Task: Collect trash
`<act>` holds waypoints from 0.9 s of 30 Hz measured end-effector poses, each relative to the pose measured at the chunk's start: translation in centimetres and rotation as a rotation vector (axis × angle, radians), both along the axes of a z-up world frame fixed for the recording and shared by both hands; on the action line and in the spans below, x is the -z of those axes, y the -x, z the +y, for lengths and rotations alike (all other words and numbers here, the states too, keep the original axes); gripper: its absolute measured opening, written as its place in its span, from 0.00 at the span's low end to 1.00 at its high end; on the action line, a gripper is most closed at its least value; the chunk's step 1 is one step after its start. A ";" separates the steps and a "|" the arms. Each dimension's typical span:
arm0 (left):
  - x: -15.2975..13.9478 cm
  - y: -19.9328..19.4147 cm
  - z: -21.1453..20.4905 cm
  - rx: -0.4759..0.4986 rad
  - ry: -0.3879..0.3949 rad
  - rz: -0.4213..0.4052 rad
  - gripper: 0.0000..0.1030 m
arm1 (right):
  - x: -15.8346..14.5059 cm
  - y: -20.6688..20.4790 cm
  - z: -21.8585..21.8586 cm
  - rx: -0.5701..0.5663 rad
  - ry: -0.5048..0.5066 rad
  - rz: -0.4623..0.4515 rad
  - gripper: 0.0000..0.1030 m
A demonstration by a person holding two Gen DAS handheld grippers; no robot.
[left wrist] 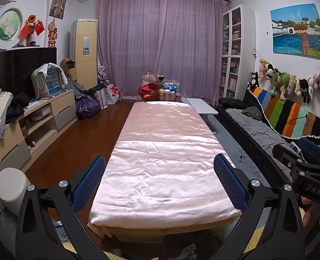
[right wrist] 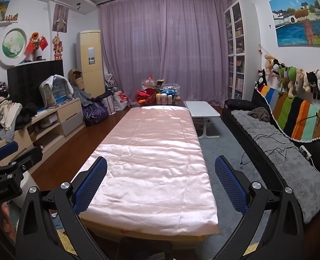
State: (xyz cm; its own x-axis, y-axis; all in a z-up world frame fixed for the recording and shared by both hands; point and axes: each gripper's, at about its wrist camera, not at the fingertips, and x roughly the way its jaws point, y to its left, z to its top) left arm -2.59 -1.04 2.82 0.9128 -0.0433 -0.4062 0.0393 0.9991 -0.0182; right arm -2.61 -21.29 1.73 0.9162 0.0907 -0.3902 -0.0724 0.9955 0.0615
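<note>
Both grippers are spread wide with nothing between their blue pads: the left gripper (left wrist: 159, 179) and the right gripper (right wrist: 161, 181) hang side by side above the near end of a long table draped in a pink cloth (left wrist: 162, 156). No trash lies between either set of jaws, and the cloth under them is bare. Something crumpled and grey (left wrist: 188, 251) sits on the floor below the table's near edge, under the left gripper; whether it is trash I cannot tell. A white bin (left wrist: 10, 185) stands on the floor just left of the left gripper. Bottles and red bags (right wrist: 157, 96) crowd the table's far end, well apart from both grippers.
</note>
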 end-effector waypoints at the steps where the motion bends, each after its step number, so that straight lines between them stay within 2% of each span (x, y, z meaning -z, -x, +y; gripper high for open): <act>1: 0.0 0.0 0.0 0.001 -0.001 0.001 0.92 | 0.0 0.0 0.0 0.001 -0.001 0.000 0.97; 27: 0.6 0.1 -0.3 -0.004 0.001 0.004 0.92 | 0.6 -0.2 0.2 0.006 -0.005 0.005 0.97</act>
State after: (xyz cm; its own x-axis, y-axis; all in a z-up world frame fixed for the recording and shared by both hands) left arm -2.66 -1.35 2.27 0.9111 -0.0402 -0.4102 0.0355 0.9992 -0.0191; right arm -2.45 -21.13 1.15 0.9148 0.0873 -0.3943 -0.0661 0.9956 0.0670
